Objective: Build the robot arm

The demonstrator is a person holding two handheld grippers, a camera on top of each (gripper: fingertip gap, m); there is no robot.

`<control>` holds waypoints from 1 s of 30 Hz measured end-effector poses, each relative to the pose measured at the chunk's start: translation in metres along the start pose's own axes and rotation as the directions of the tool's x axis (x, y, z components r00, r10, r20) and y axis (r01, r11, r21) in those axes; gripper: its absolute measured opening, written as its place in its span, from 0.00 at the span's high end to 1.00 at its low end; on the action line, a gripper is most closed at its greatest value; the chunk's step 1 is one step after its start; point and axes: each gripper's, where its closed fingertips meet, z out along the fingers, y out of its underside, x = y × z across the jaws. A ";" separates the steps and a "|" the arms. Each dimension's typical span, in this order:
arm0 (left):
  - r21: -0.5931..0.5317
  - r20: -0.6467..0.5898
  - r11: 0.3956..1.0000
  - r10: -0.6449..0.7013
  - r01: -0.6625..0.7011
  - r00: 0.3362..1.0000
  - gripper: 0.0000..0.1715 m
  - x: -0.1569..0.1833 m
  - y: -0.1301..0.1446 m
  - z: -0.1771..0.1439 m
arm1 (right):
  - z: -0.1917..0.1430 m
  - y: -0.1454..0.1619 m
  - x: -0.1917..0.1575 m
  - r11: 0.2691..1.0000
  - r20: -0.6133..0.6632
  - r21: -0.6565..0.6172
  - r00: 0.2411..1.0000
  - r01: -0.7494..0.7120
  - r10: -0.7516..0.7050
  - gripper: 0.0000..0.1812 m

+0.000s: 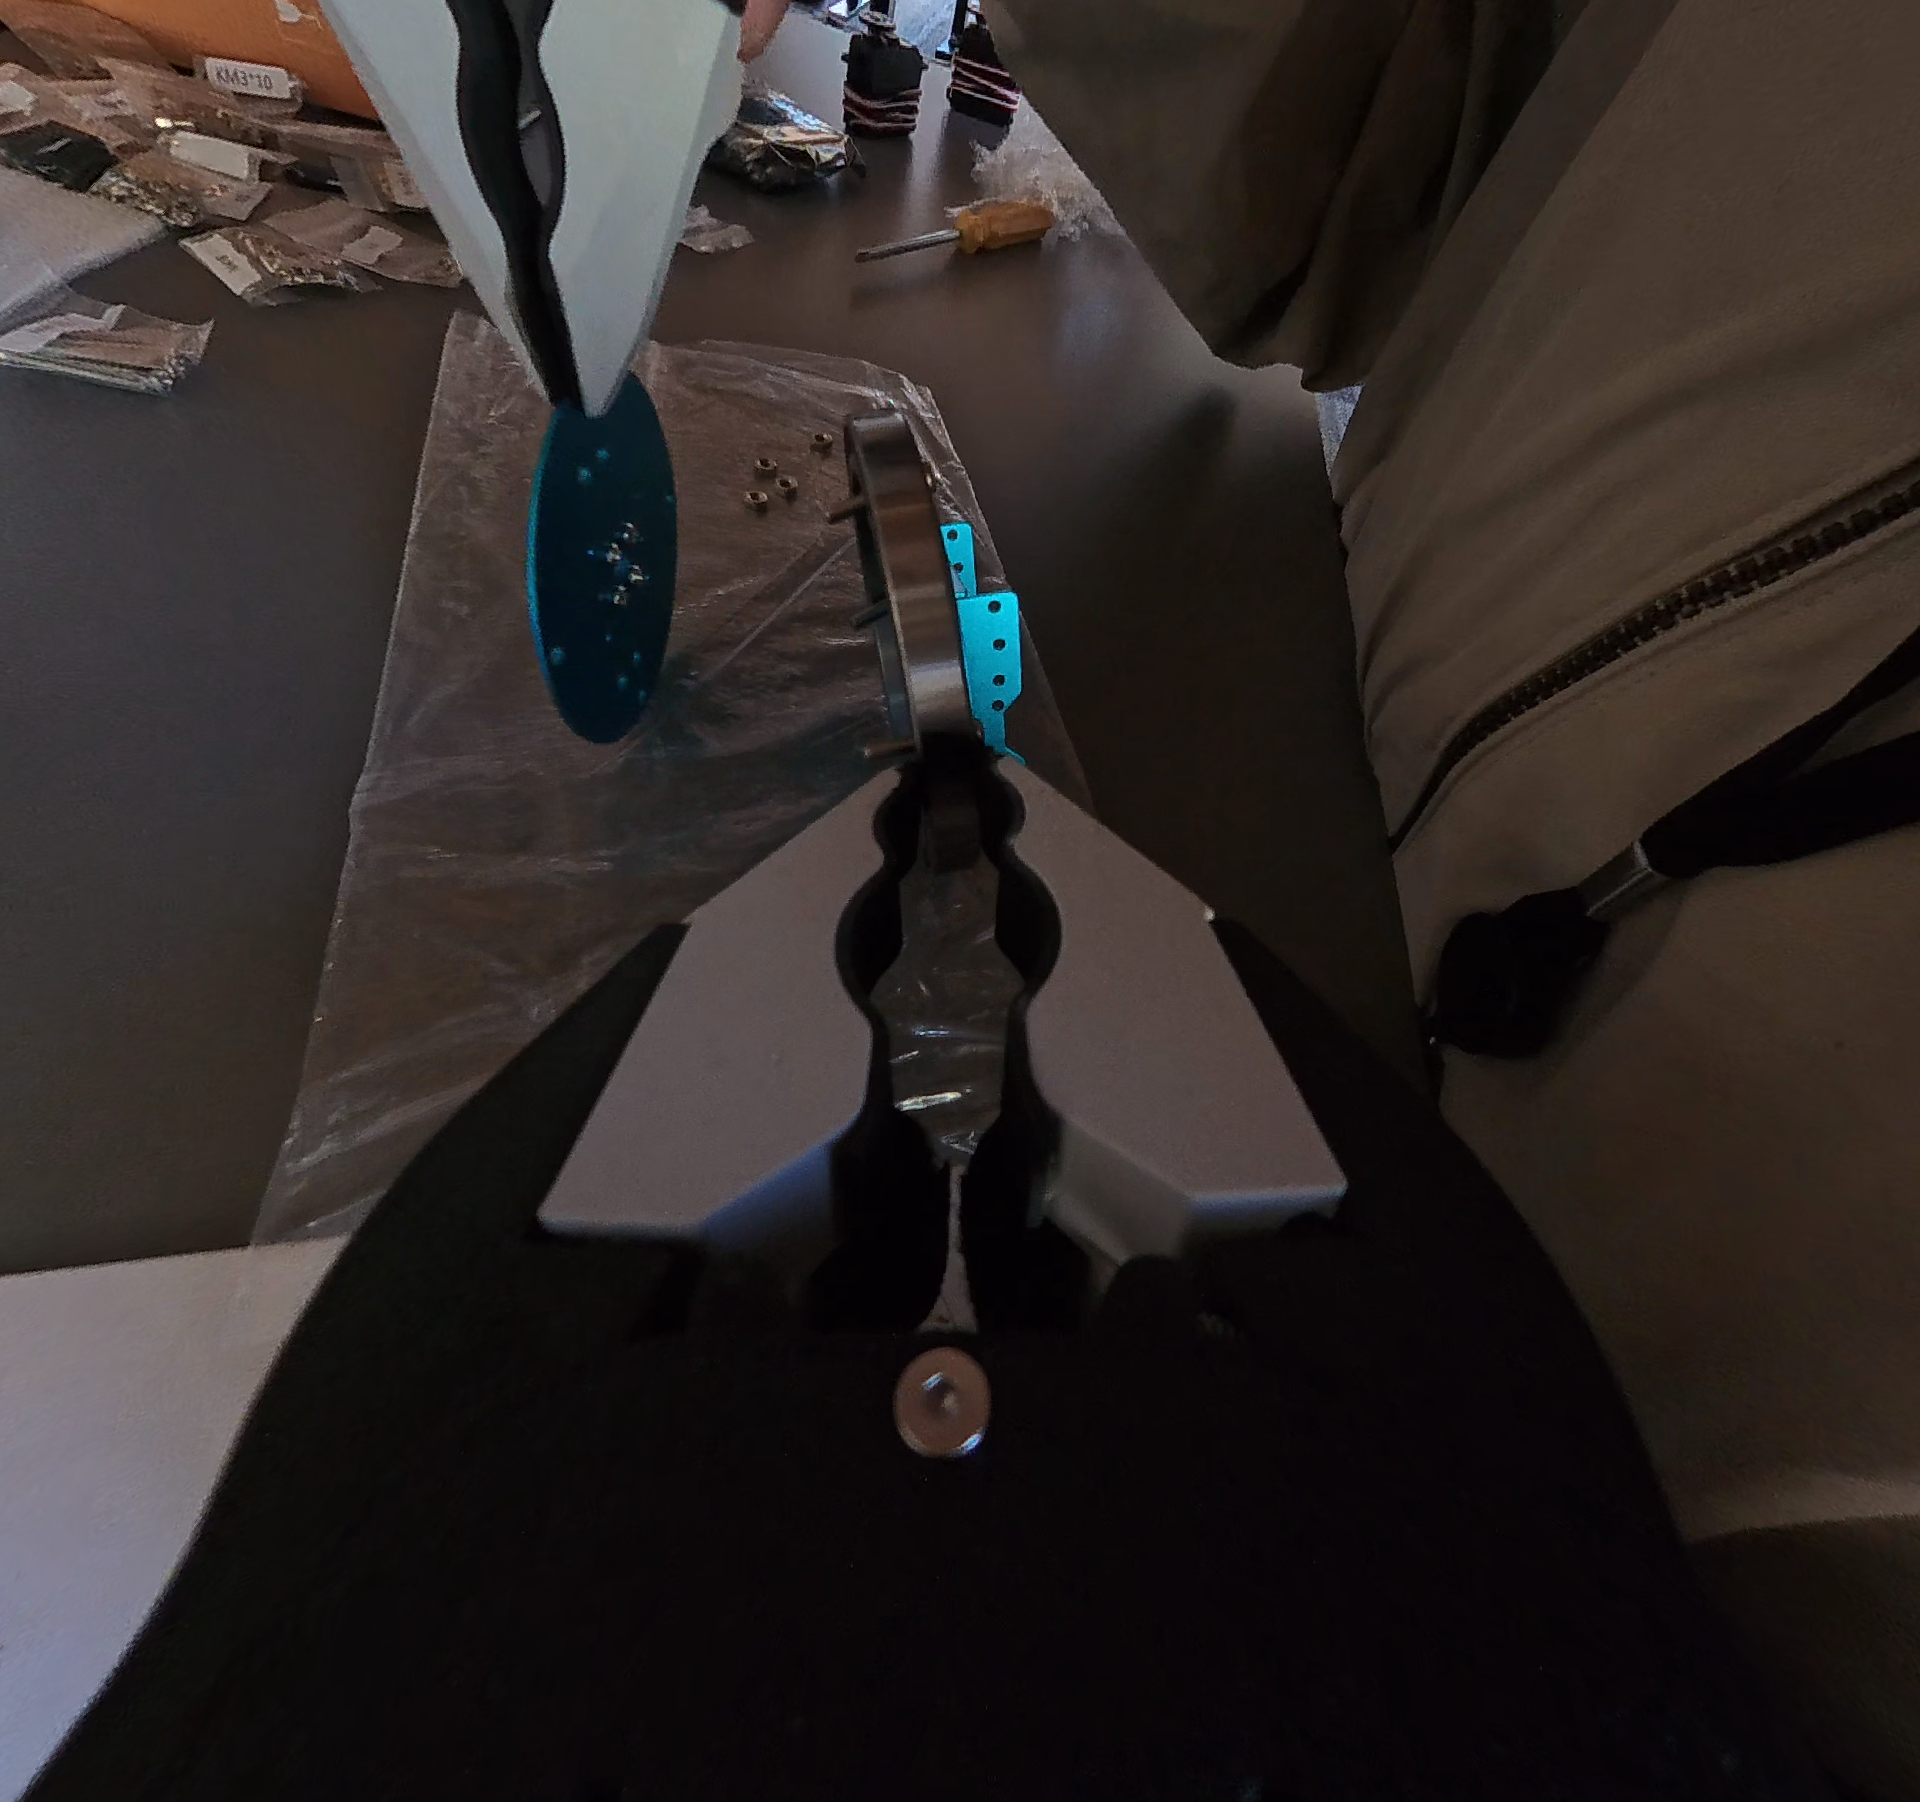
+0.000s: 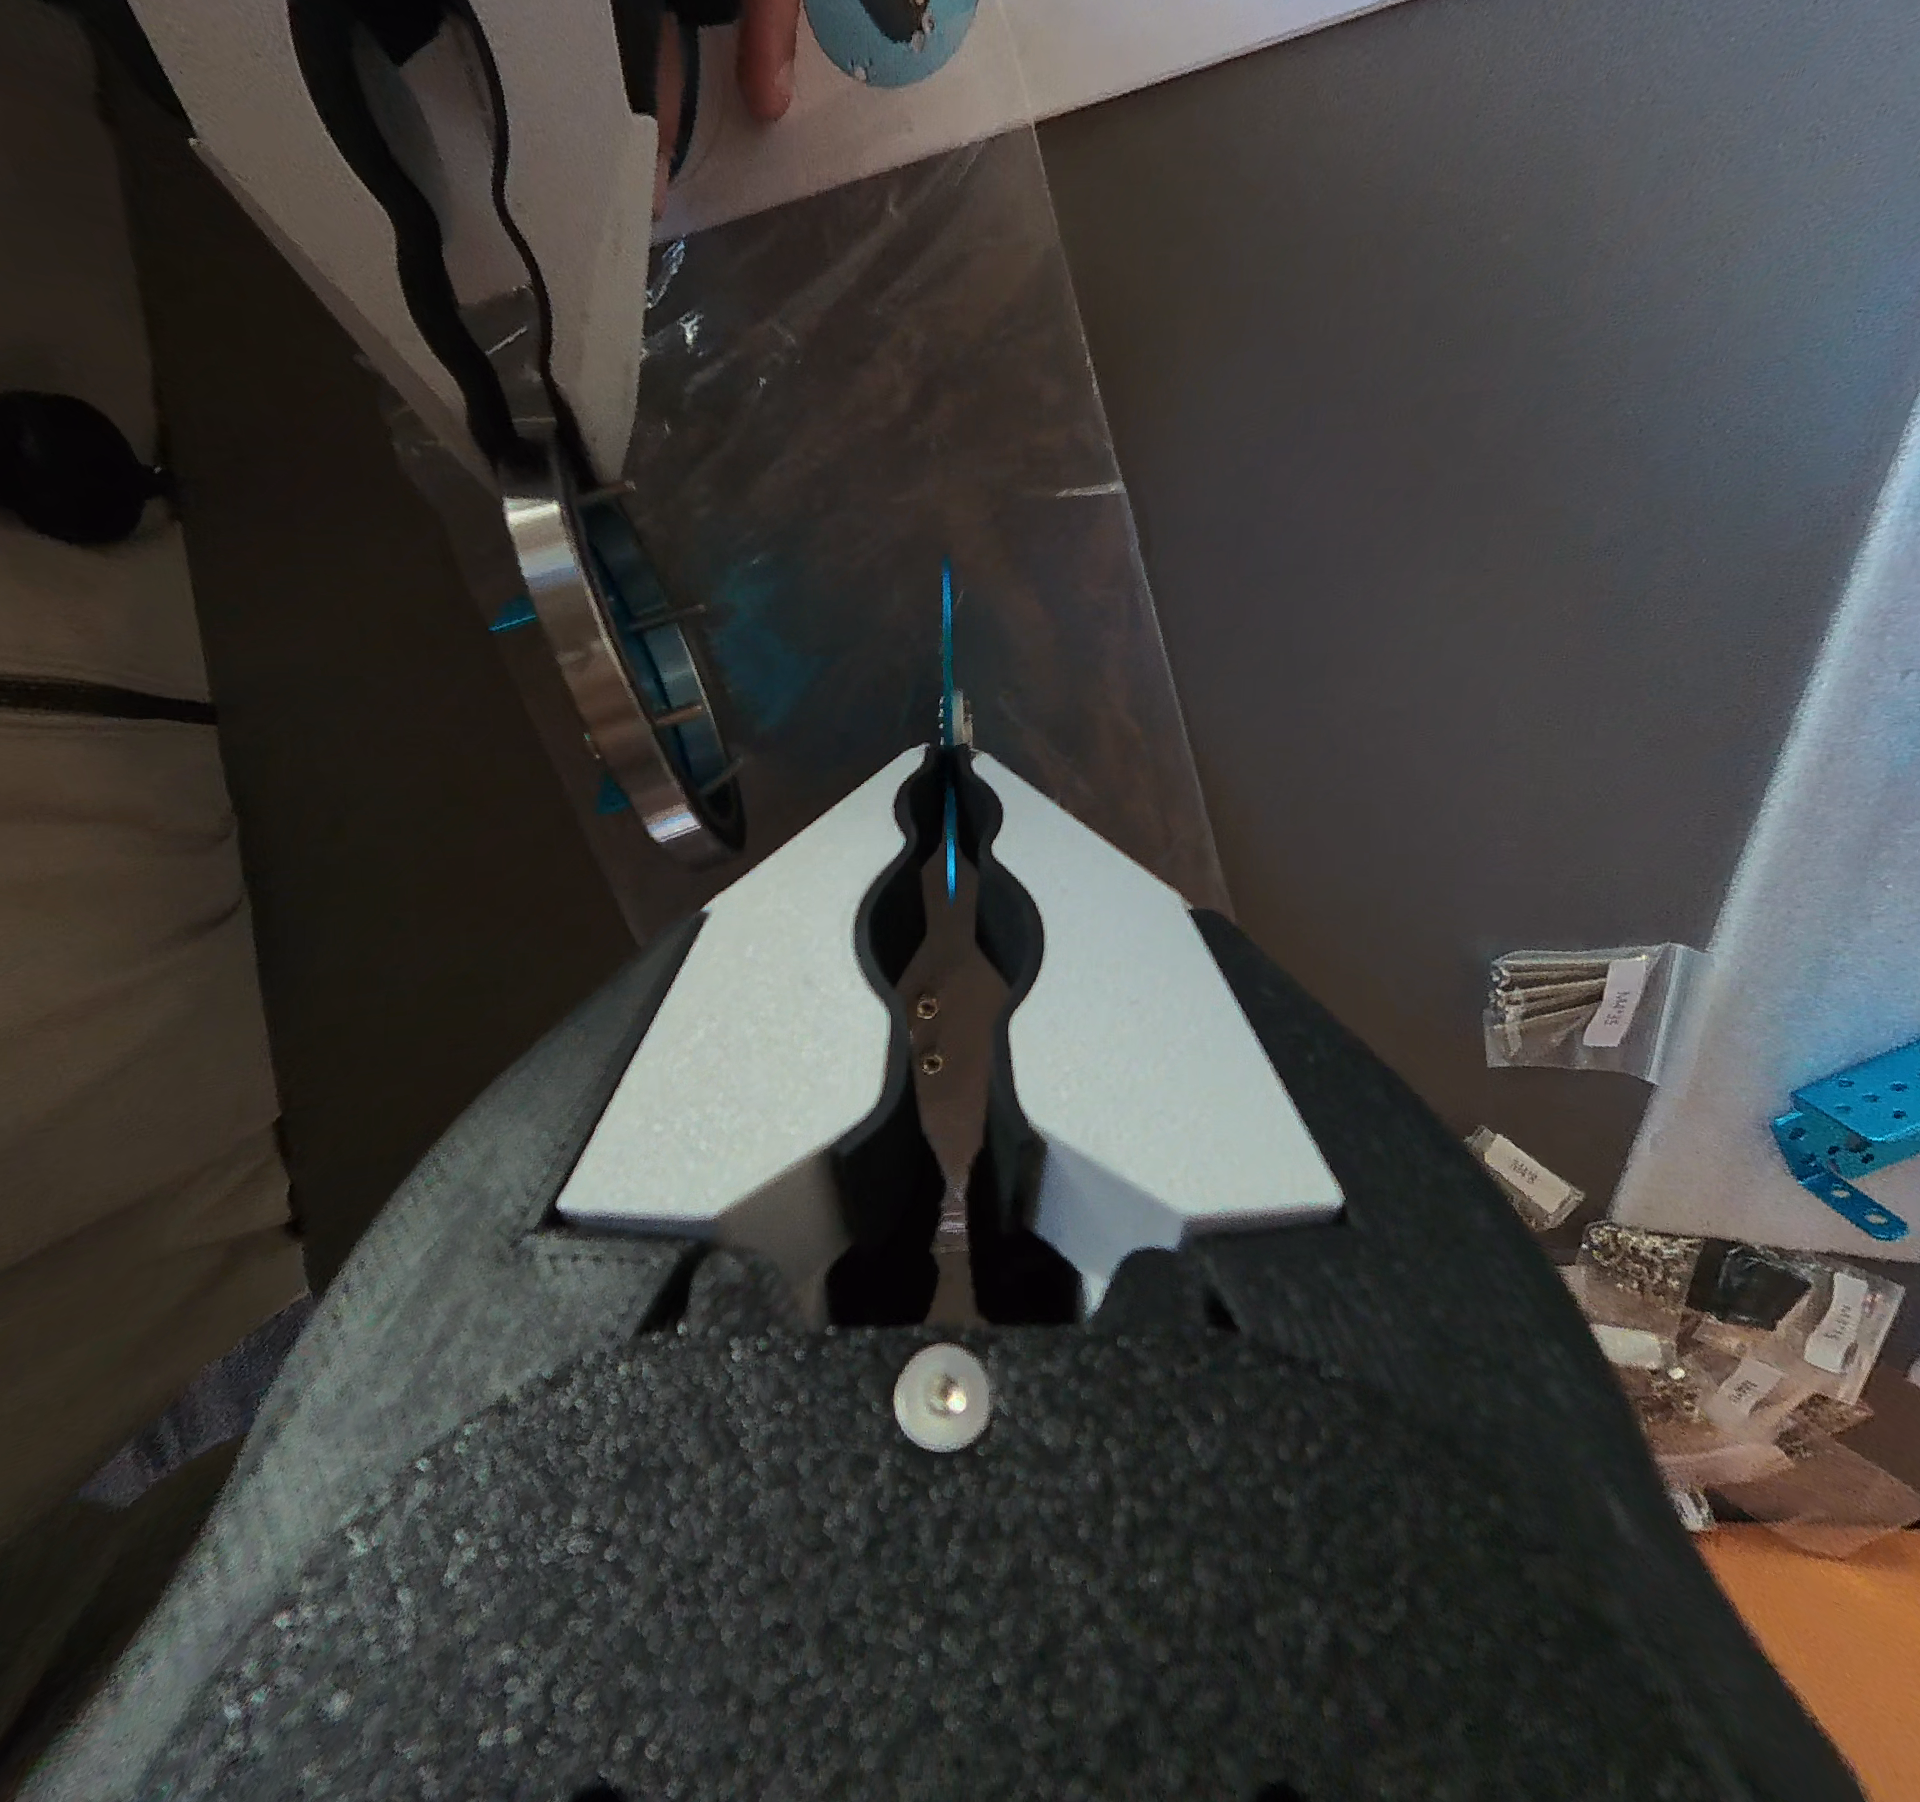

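Two hand-held grippers face each other low over a dark grey desk (image 1: 208, 609), above a crinkled sheet of clear plastic (image 1: 499, 817) spread across its middle.

On the left side, the left gripper (image 1: 951, 750) is pinched nearly closed on the rim of a thick silver metal ring (image 1: 914, 589). The ring stands on edge, with thin pins sticking out of one face and a light blue bracket (image 1: 987, 651) fixed to its other face. A few small nuts (image 1: 774, 485) lie on the plastic just beyond the ring.

Further right, the right gripper (image 2: 948, 750) is squeezed tight on the edge of a flat blue disc (image 1: 603, 568) with small holes and screws at its centre. The disc hangs upright, facing the ring's pin side, near it but not touching.

A yellow-handled screwdriver (image 1: 977, 230) lies toward the desk's far edge in the left wrist view, with many small clear bags of screws (image 1: 260, 256) scattered toward the far left corner. In the right wrist view, a white instruction sheet (image 2: 1091, 17) lies past the plastic, and another blue bracket (image 2: 1860, 1150) rests at the right edge. A person's beige jacket (image 1: 1558, 298) is close beside the desk.
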 end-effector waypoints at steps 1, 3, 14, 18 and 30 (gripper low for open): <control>0.000 0.000 1.000 0.000 0.000 1.000 0.94 0.000 0.000 0.000 | 0.001 0.000 0.001 1.000 -0.004 0.002 1.000 -0.004 0.004 1.00; 0.000 0.001 1.000 0.002 -0.002 1.000 0.94 0.000 0.000 0.000 | 0.002 0.001 0.001 1.000 -0.001 0.002 1.000 -0.008 0.008 1.00; 0.002 0.019 1.000 0.027 -0.027 0.999 0.94 0.001 0.000 0.000 | 0.021 0.013 0.000 0.997 0.034 0.065 0.999 -0.034 0.032 1.00; 0.004 0.036 0.998 0.063 -0.063 0.997 0.94 0.001 -0.001 0.001 | 0.014 -0.001 -0.009 0.976 0.088 0.212 0.996 -0.044 0.026 1.00; 0.033 0.057 0.992 0.122 -0.124 0.991 0.94 0.006 -0.009 -0.002 | 0.003 -0.011 -0.045 0.923 0.046 0.228 0.944 0.310 -0.328 1.00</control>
